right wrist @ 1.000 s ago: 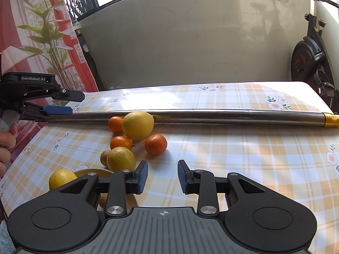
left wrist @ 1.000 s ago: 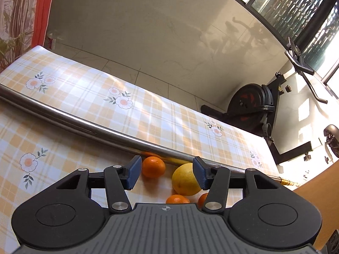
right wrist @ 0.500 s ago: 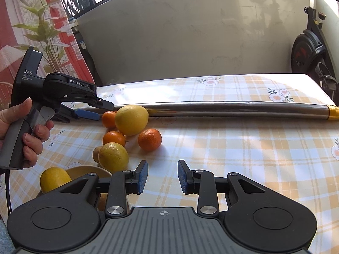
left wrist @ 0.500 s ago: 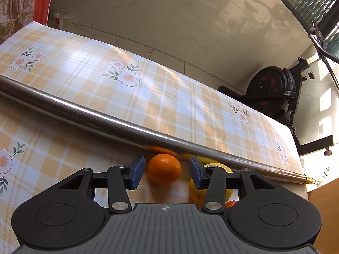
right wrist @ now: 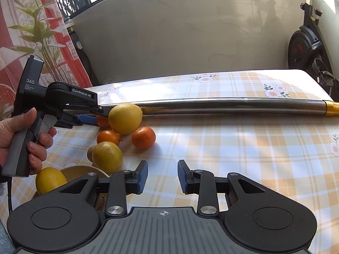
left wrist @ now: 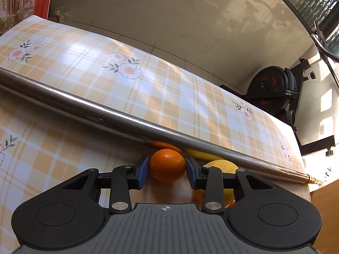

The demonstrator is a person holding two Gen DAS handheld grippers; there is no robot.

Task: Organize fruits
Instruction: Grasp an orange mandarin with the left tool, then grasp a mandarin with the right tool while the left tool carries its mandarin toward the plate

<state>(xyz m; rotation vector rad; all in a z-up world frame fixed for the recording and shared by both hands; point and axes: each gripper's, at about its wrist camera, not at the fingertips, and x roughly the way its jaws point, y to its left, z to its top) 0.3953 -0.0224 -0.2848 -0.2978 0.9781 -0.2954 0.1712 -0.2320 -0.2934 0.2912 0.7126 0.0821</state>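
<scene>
My left gripper (left wrist: 167, 169) is closed around a small orange (left wrist: 167, 164) that sits on the checked tablecloth next to the steel pole; both blue pads touch its sides. In the right wrist view that gripper (right wrist: 93, 119) reaches the same orange (right wrist: 102, 121) behind a big lemon (right wrist: 125, 118). More oranges (right wrist: 143, 138) (right wrist: 108, 137), a second lemon (right wrist: 107, 156) and a kiwi (right wrist: 91, 153) lie nearby. Another lemon (right wrist: 50, 180) rests in a tan bowl (right wrist: 84, 170). My right gripper (right wrist: 162, 177) is open and empty above the cloth.
A long steel pole (right wrist: 222, 105) lies across the table behind the fruit. An exercise bike (right wrist: 307, 42) stands past the table's far right end. A potted plant (right wrist: 38, 31) is at the left.
My left gripper moved forward and down to the small orange and its pads closed on its sides. The right gripper stayed almost still.
</scene>
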